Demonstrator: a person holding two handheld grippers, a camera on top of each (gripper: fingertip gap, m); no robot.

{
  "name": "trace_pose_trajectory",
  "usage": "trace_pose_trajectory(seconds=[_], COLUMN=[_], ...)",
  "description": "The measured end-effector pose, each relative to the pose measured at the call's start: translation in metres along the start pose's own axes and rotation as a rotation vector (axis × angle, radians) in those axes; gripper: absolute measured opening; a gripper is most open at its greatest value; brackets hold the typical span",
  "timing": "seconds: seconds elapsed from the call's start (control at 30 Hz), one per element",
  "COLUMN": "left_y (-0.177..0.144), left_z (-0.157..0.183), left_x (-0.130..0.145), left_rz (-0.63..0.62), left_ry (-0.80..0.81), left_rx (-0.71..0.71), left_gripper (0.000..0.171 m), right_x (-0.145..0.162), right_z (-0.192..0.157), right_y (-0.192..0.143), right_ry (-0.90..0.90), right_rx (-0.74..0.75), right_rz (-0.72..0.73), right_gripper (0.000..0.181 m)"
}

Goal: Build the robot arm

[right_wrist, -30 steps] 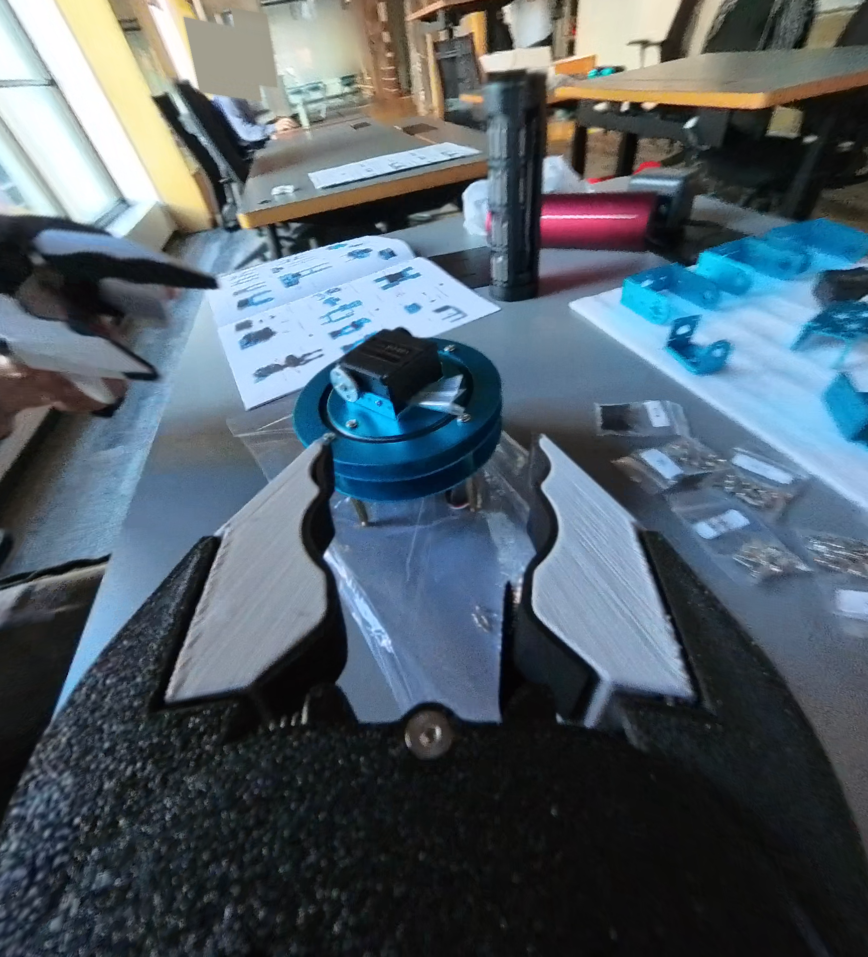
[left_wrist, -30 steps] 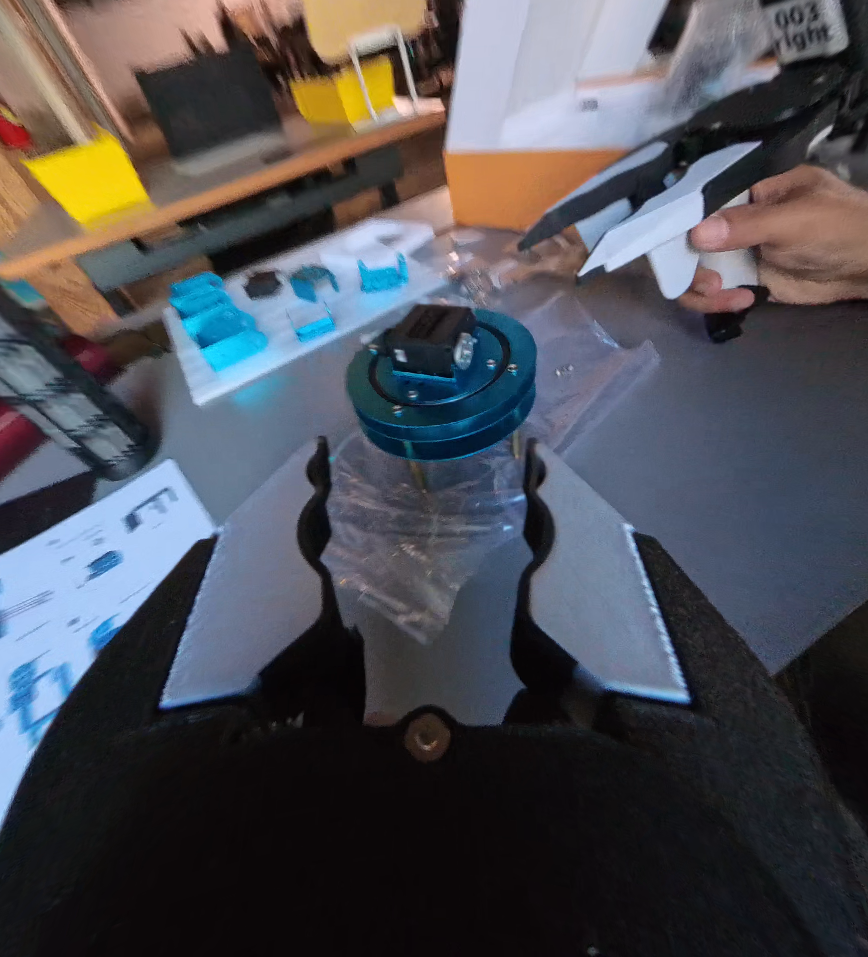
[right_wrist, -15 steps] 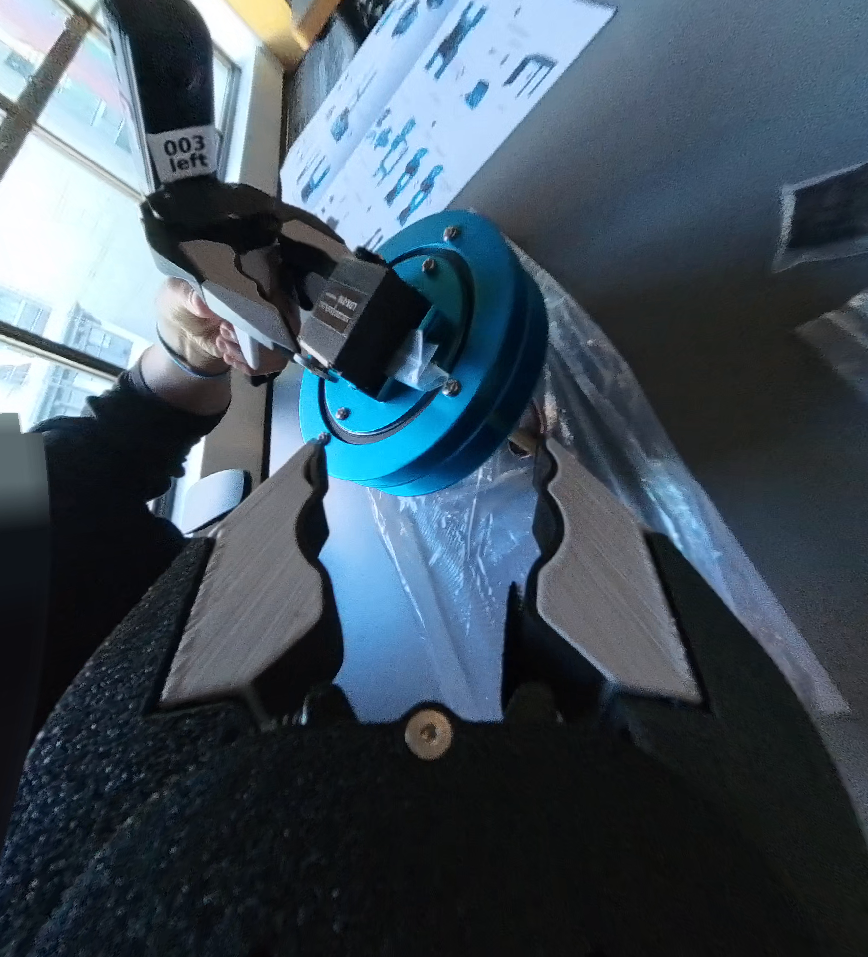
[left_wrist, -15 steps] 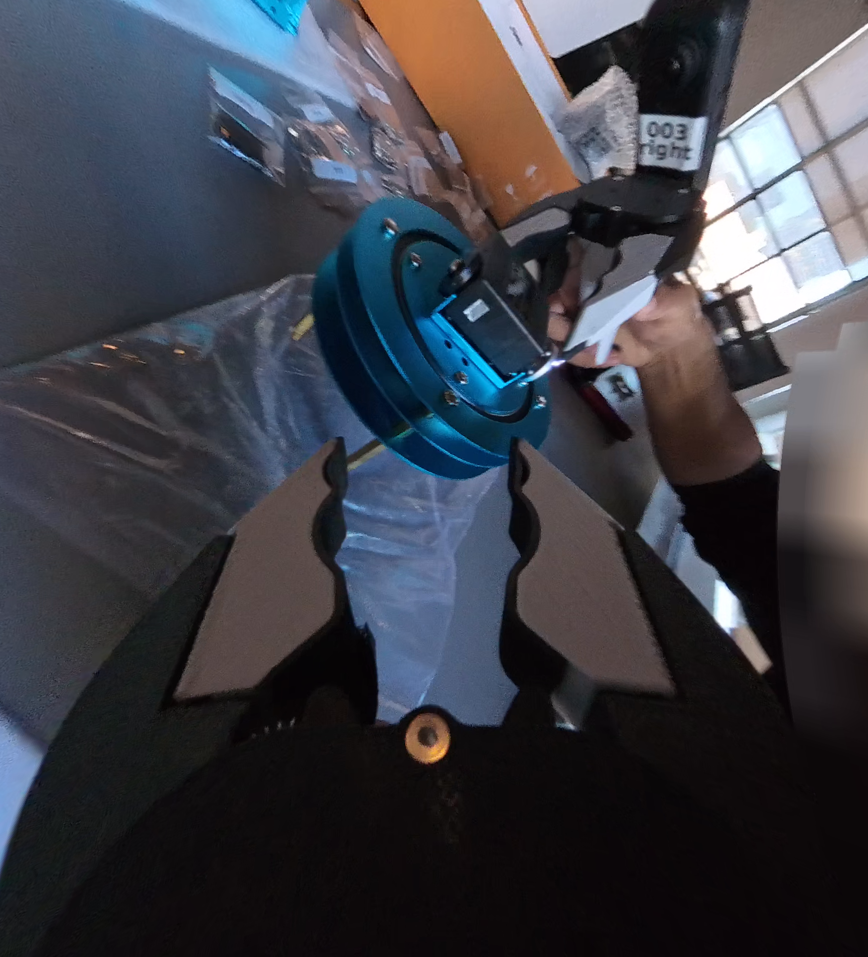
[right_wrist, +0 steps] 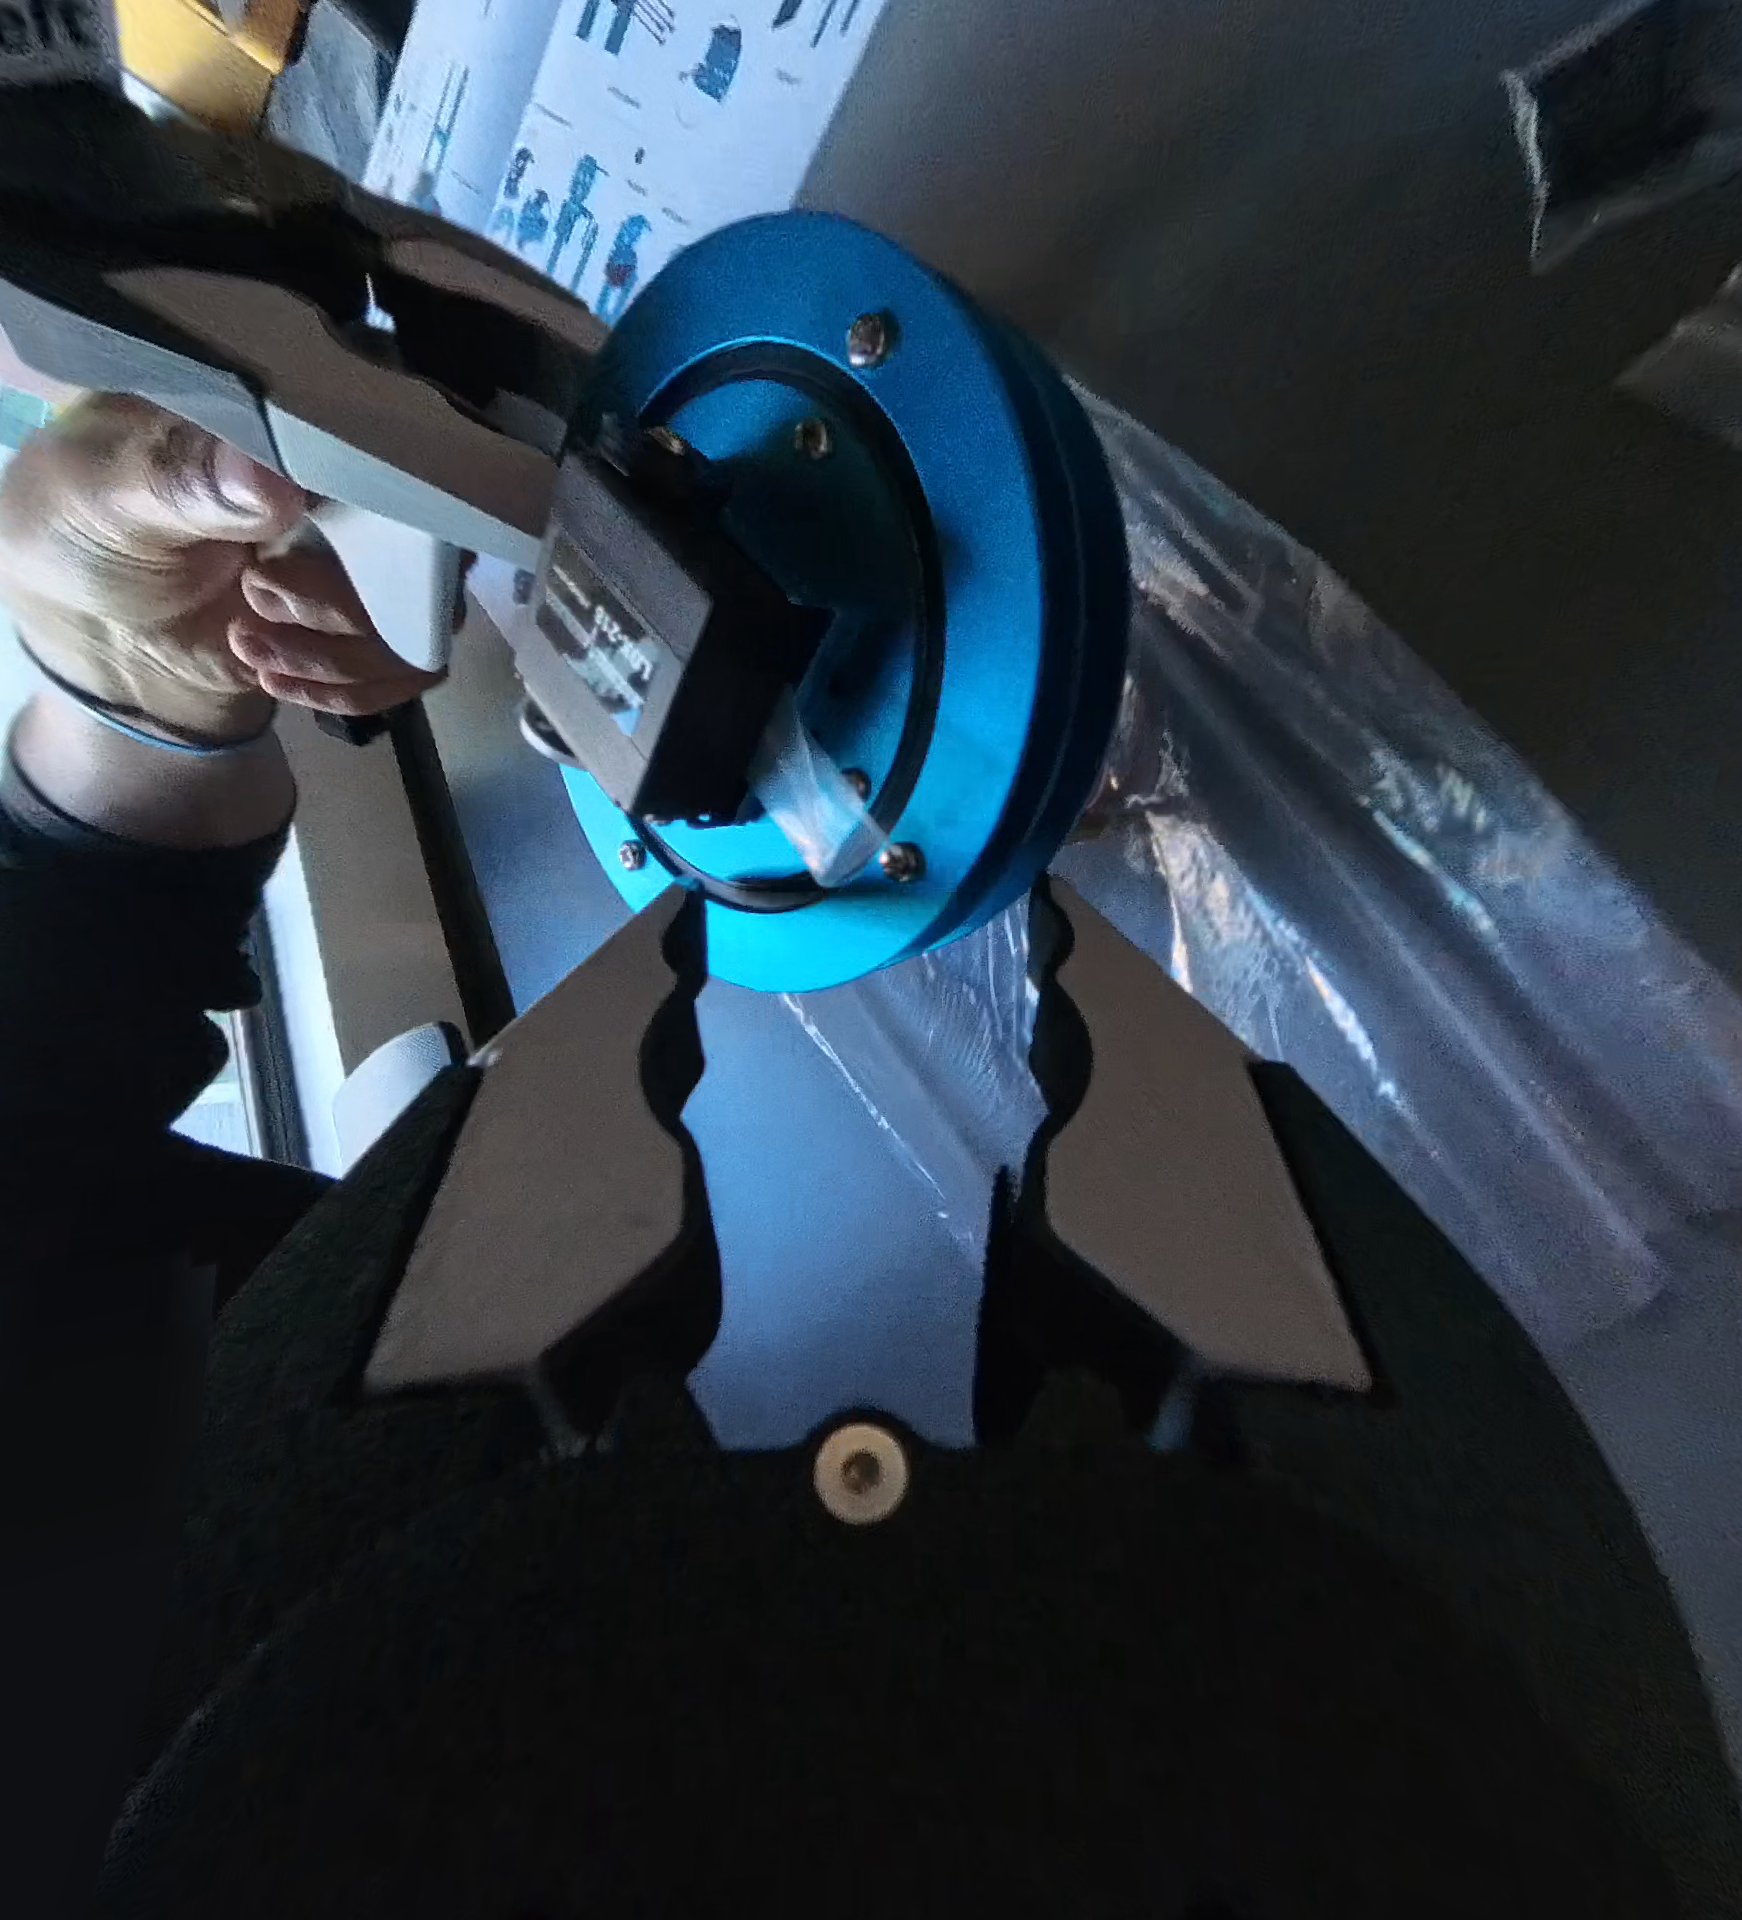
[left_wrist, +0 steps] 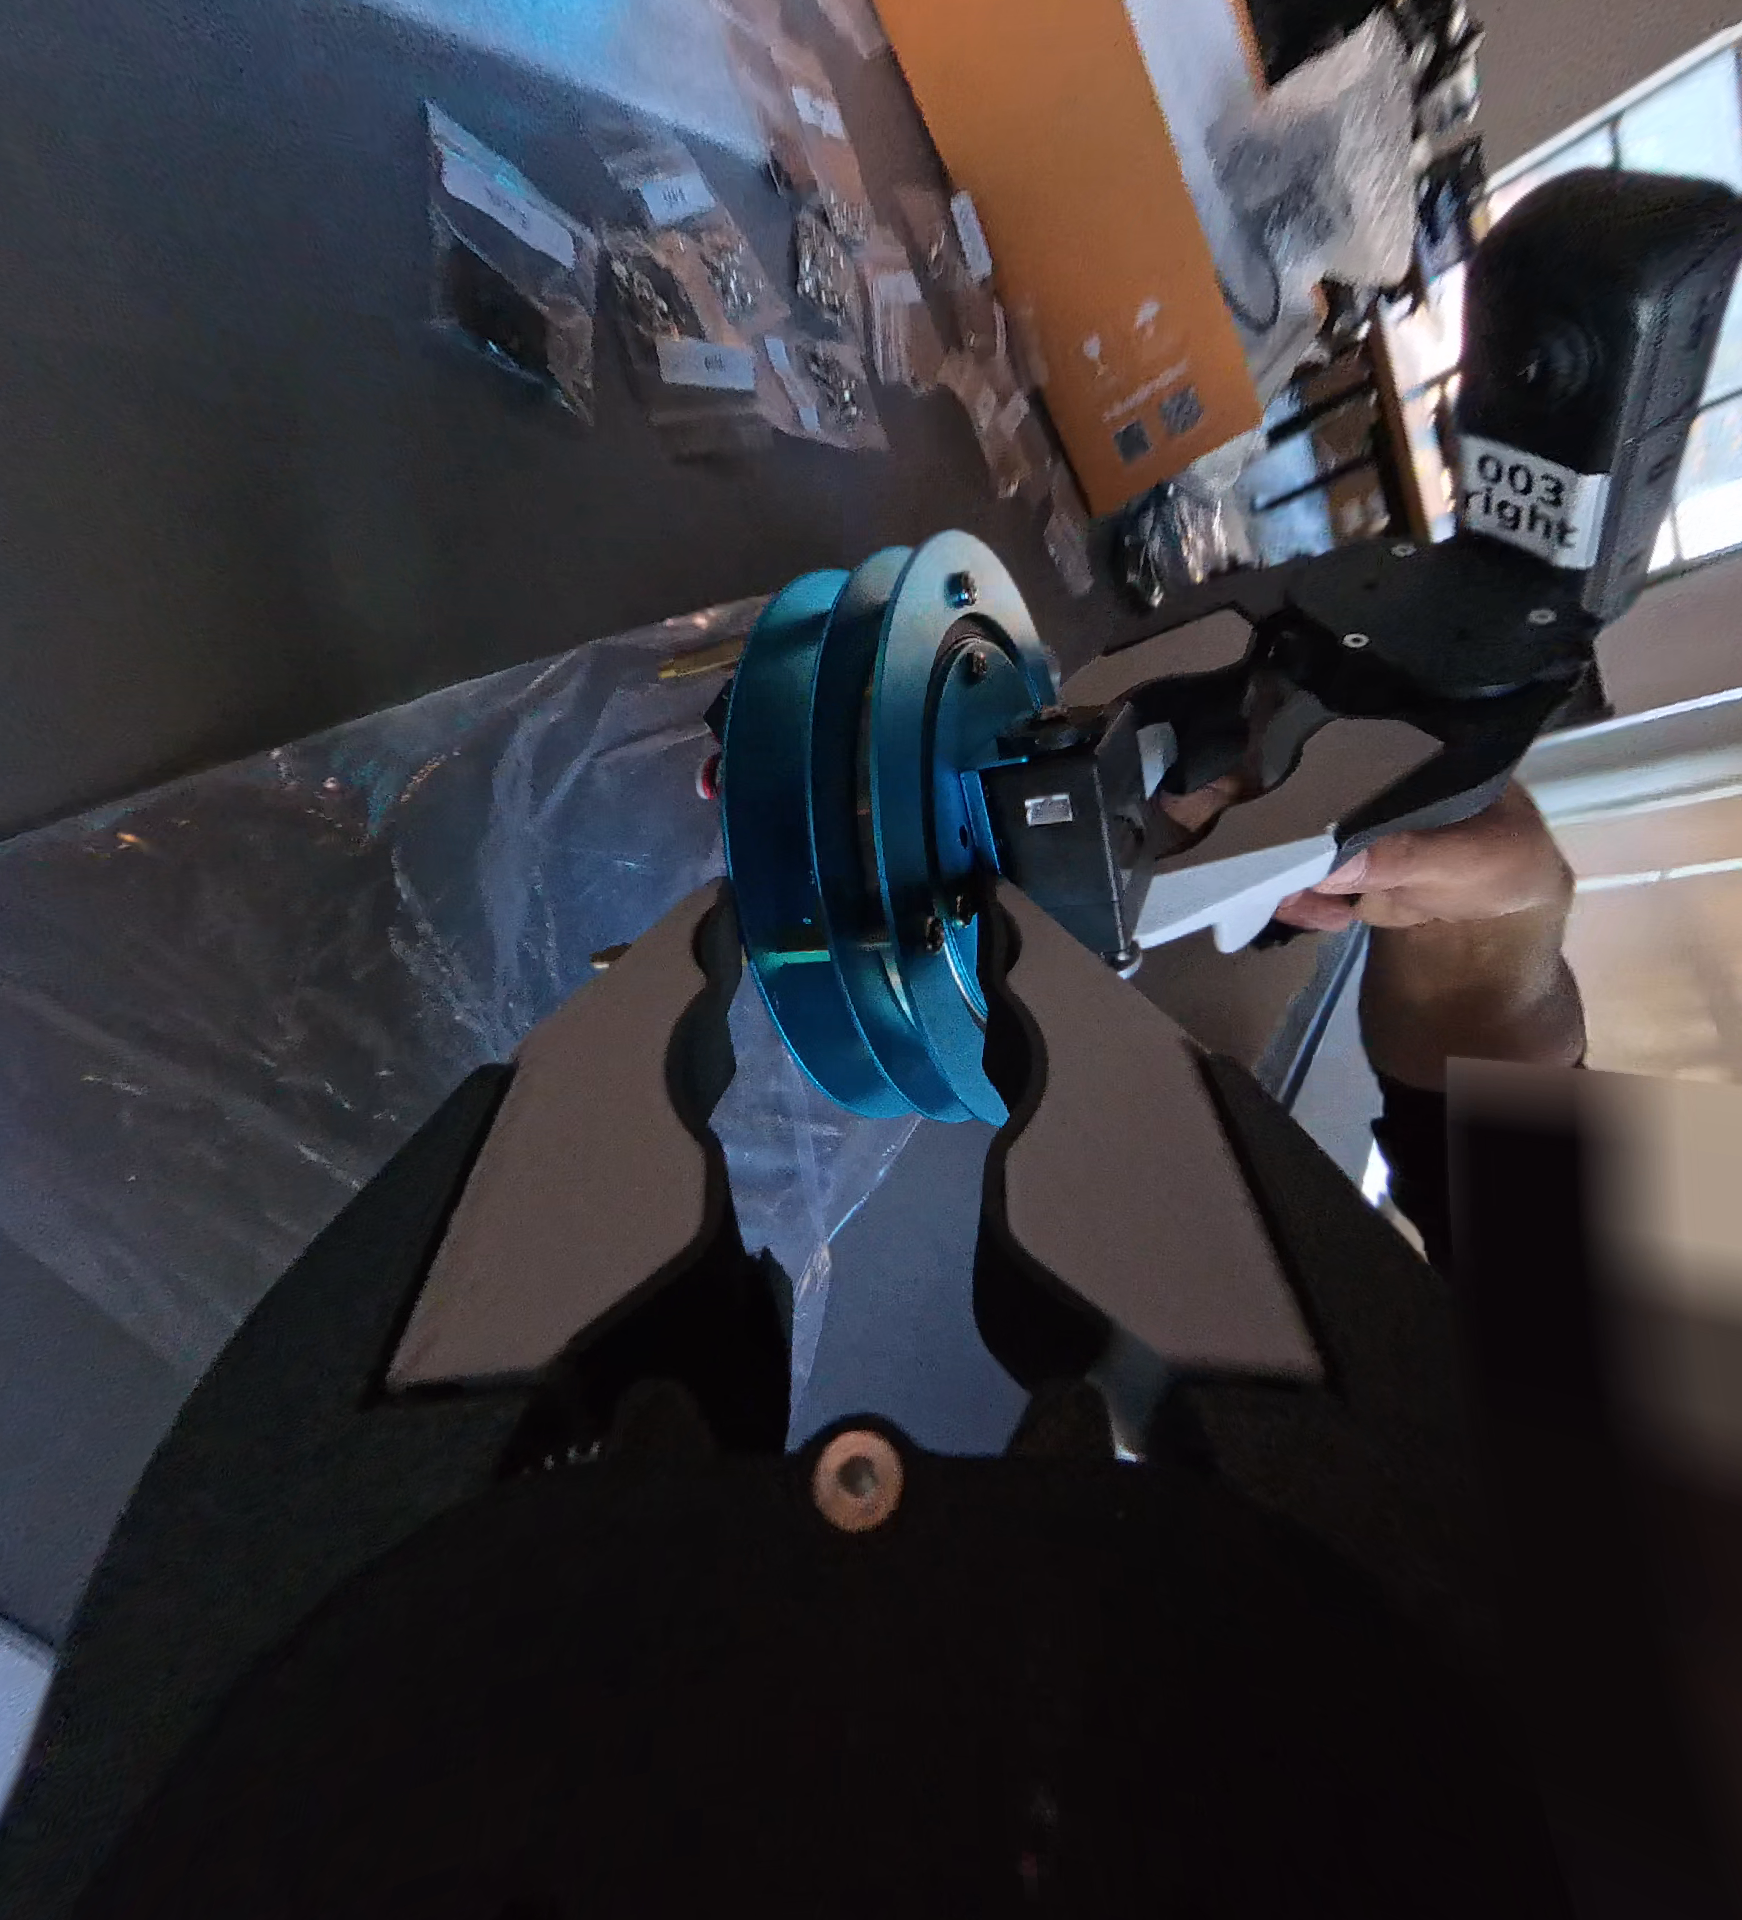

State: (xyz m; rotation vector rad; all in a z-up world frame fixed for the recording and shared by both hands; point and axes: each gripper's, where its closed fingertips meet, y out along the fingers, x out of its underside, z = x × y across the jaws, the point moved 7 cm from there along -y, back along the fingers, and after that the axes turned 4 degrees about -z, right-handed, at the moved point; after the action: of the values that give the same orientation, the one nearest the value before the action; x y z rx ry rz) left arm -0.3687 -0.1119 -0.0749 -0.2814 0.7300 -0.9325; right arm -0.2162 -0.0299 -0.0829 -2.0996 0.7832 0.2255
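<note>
A blue round disc with a black servo block on its top face lies over a clear plastic bag on the grey table. My left gripper is turned on its side and shut on the disc's rim, one finger under it and one on its top face. The disc and servo also show in the right wrist view. My right gripper is turned sideways too. Its jaws stand apart on either side of the opposite rim, and I cannot see them press.
Several small bags of screws and an orange and white box lie farther along the table. A printed instruction sheet lies beyond the disc. A person's hands hold the gripper handles.
Both grippers have rolled onto their sides and moved in to the disc. The left jaws have narrowed onto its rim; the right jaws have narrowed a little around the other rim.
</note>
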Motion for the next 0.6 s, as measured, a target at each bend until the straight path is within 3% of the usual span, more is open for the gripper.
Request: trace_pose_trajectory(seconds=[0.33, 0.6], left_y=[0.022, 0.025], left_z=[0.014, 0.011], left_x=[-0.013, -0.017], left_rz=[-0.170, -0.228], left_ry=[0.044, 0.106], left_rx=[0.036, 0.071], left_gripper=[0.044, 0.045], right_x=[0.015, 0.020], right_z=[-0.006, -0.006], right_y=[-0.018, -0.017], right_ry=[0.054, 0.064], right_rx=[0.076, 0.062], right_rz=[-0.029, -0.102], right_gripper=[0.075, 0.069])
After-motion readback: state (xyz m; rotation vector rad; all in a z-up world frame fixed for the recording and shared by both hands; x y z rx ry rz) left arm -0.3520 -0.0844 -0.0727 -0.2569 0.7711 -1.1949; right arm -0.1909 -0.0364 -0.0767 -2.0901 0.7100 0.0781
